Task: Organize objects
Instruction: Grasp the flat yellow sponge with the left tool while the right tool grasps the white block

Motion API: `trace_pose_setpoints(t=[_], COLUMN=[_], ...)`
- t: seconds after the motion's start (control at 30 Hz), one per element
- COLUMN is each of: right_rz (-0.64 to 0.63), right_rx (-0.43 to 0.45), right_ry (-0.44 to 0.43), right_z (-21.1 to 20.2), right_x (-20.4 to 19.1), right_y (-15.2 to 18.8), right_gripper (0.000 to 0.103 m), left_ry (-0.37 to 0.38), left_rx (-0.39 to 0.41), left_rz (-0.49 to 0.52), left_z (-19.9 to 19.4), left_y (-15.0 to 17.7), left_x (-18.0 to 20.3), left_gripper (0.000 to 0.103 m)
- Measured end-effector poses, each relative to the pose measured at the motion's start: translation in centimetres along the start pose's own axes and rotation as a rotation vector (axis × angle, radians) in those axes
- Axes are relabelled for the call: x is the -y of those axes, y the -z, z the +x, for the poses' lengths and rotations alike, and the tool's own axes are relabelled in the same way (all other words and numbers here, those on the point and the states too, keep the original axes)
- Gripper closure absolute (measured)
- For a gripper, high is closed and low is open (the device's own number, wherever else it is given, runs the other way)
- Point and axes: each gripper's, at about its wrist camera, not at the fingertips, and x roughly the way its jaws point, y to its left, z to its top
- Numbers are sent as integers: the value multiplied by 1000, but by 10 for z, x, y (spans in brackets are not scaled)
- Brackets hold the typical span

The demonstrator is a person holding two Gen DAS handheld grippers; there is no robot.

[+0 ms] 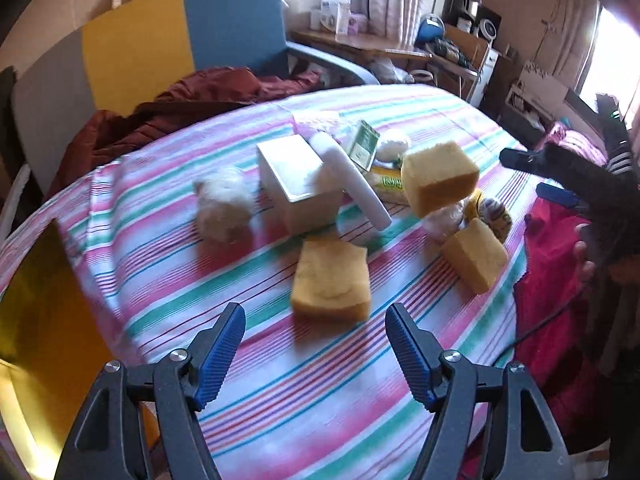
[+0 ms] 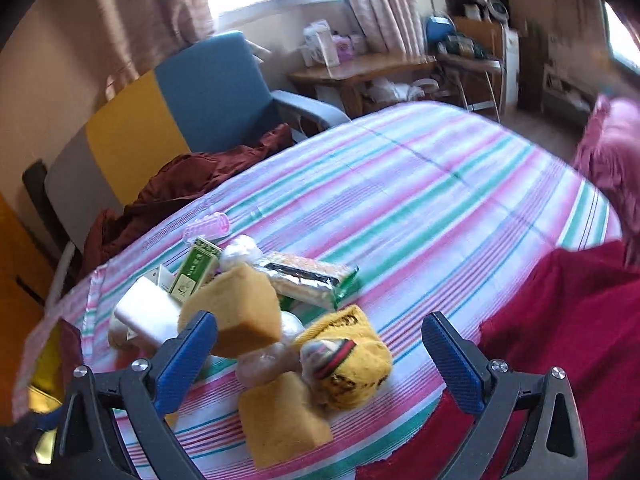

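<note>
On the striped bedsheet [image 1: 420, 120], a pile of small things lies around a pale square box [image 1: 298, 184] that stands tilted, its open top facing the left wrist camera. A white cylinder [image 1: 352, 176] leans across the box's right corner, its long axis running from upper left down to lower right. Just in front of the box a yellow sponge block [image 1: 330, 280] lies flat, its long side pointing toward the box. Right of the box a second sponge [image 1: 438, 178] sits on top of the heap, and a third sponge [image 1: 474, 256] lies lower, tipped on an edge. A fluffy white ball [image 1: 224, 204] rests left of the box. A green carton [image 2: 194, 272] slants behind the box, beside a foil snack packet [image 2: 308, 278], and a yellow knitted cloth [image 2: 348, 360] is bunched to the right.

The left gripper [image 1: 316, 356] tilts steeply down short of the flat sponge, blue ribbed jaws spread wide, nothing between them. The right gripper [image 2: 320, 356] slants down over the knitted cloth, jaws wide apart, pads touching nothing.
</note>
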Motion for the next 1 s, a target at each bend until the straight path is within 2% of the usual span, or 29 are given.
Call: trace_pose_setpoints(t=[0.17,0.43,0.53,0.6,0.67,1.0], right_rz=[17,-88,-125,-146,-166,-243], right_rx=[-10,-37,-45,-52,-52,-40], right_ry=[-36,-74,-76,-78,-70,-39], right_z=[2,6,9,11,12,13], right_x=[1,-24,-31,-35,-37,-50], right_y=[-3,6,9,11,13,19], right_gripper=[0,0,0,0,0,0], left_ry=[7,7,1,52,68,53], left_rx=[-32,-73,-95,-103,-96,-1], left_rz=[42,64,43,20,30,1], left_z=[29,58,71,76,76,40], left_y=[-8,-15,-16,-14,-10,20], left_x=[9,8,2,-2,0,-2], left_gripper=[29,25,29,38,45,46])
